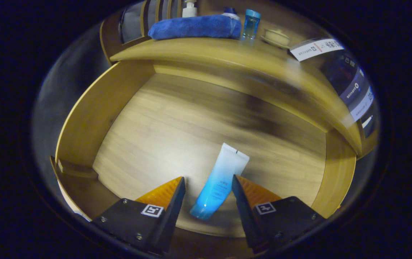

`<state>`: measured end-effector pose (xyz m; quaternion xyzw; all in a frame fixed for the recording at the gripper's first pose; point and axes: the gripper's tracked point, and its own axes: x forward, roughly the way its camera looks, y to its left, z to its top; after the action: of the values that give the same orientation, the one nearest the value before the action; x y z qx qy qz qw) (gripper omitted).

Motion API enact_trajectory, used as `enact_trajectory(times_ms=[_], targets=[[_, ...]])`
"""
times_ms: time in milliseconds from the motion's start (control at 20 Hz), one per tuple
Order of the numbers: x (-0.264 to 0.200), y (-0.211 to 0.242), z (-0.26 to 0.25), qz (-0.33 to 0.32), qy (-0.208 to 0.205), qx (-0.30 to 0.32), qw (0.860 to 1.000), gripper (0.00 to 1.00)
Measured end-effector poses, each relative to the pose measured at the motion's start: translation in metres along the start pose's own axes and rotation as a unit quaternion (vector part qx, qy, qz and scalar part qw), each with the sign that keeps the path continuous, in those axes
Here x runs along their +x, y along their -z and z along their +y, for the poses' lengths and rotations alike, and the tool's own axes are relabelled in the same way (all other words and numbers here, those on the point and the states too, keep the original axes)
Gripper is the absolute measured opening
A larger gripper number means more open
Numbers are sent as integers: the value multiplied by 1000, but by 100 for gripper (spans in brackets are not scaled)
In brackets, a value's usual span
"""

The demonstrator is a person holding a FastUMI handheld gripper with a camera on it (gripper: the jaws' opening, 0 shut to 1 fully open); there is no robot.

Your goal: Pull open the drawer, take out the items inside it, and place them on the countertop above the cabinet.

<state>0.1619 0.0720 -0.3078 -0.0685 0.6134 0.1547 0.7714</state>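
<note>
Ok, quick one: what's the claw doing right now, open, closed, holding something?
Claw: open, straddling the white-to-blue squeeze tube on the wooden drawer floor, not gripping it.

At the bottom of the frame we see our gripper (208,187) as two wedge-shaped fingers (162,196), each tapering to a narrow tip and showing a ribbed, textured inner face. Behind each finger sits a boxy matte mount. We count small round screws along the mounts' lower edges, and each mount carries a square white tag printed with a black block pattern.
</note>
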Motion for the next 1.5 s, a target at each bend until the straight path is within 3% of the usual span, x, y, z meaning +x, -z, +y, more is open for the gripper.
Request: enact_trajectory(times_ms=[300, 450, 500, 1050, 1500], targets=[[13, 9, -6, 27, 17, -5, 999, 79], [13, 4, -6, -3, 6, 16, 1000, 47], [12, 5, -5, -1, 5, 17, 1000, 43], [10, 5, 0, -10, -24, 71, 997, 43], [-37, -24, 3, -138, -31, 64, 988, 43]])
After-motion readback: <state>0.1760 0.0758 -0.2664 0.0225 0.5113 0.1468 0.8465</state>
